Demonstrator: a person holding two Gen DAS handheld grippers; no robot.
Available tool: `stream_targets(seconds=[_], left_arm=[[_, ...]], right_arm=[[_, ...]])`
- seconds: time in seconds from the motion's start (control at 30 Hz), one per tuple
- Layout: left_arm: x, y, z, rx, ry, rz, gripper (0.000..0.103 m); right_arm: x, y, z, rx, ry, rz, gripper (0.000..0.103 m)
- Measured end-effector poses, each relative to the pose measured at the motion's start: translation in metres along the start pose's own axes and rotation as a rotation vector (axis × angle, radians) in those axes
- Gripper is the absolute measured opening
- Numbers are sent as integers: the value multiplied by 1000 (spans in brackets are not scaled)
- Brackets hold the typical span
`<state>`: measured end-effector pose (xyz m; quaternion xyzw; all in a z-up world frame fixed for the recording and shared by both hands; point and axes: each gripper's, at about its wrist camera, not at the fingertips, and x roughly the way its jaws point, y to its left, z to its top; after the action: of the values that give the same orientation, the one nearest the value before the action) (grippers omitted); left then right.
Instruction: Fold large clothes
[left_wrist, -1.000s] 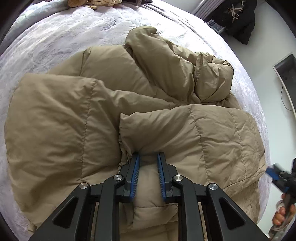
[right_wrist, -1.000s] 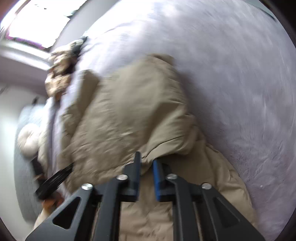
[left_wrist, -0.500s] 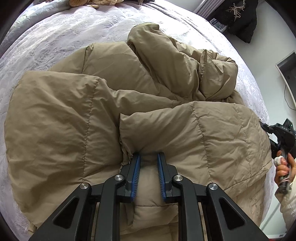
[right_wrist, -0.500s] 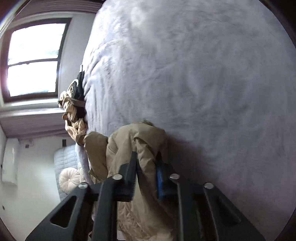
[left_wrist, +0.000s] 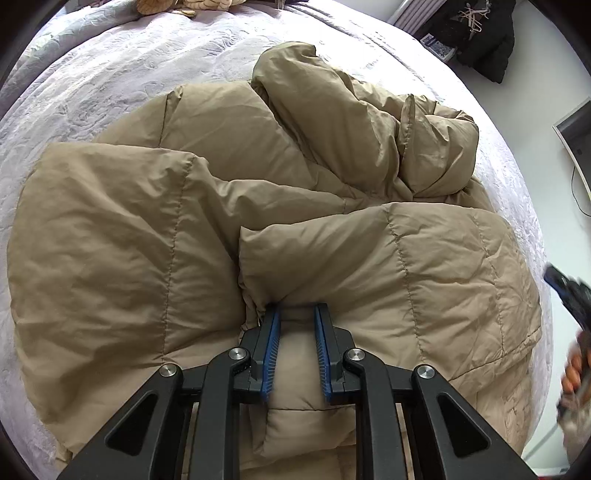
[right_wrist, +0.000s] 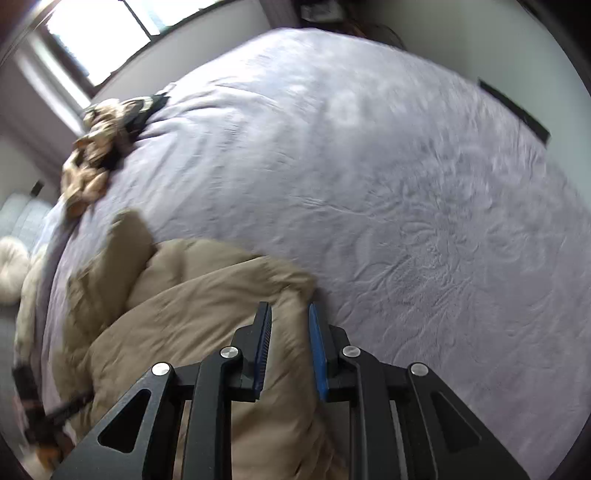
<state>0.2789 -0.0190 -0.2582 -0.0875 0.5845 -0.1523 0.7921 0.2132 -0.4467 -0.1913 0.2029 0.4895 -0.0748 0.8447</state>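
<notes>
The right wrist view is smeared by motion, so folds of the puffy tan quilted down coat (right_wrist: 207, 325) are hard to read there. Only the left wrist view shows the coat's bunched sleeves (left_wrist: 369, 129) and, blurred at the right border, the right gripper (left_wrist: 569, 291). The coat lies heaped near the edge of the pale lilac embossed bedspread (left_wrist: 110, 74). The left gripper (left_wrist: 296, 314) stands partly open, straddling a coat fold. In its own view, the right gripper (right_wrist: 290, 314) is partly open over the coat's edge; grip uncertain.
</notes>
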Motion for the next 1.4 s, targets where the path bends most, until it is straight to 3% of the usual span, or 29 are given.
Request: stream_targets(seconds=[0.1, 0.23, 0.37, 0.47, 0.7, 1.0, 1.07, 1.2, 1.3, 1.4], left_arm=[[-17, -8, 1, -3, -28, 29, 21], [-44, -11, -14, 8, -53, -4, 21], [-28, -5, -36, 51, 14, 55, 21], [-18, 2, -39, 34, -3, 48, 21], [-26, -5, -34, 34, -18, 114, 21], [-71, -14, -57, -13, -15, 177, 21], [-80, -18, -66, -19, -14, 185, 21], [-92, -24, -80, -26, -9, 190, 21], [-102, -33, -89, -34, -18, 197, 21], [-111, -39, -94, -46, -21, 200, 25]], right_arm=[[-22, 20, -21, -97, 35, 48, 22], [-25, 20, -47, -130, 102, 32, 22], [-12, 4, -60, -104, 133, -16, 22], [6, 1, -67, -89, 160, -29, 19], [18, 7, -70, -119, 151, -44, 20], [-29, -3, -75, -25, 150, 27, 23], [-38, -3, -77, -16, 155, 39, 25], [-52, 0, -82, -11, 163, 60, 41], [-60, 5, -85, -26, 169, 70, 42], [-69, 11, -86, -35, 167, 83, 50]])
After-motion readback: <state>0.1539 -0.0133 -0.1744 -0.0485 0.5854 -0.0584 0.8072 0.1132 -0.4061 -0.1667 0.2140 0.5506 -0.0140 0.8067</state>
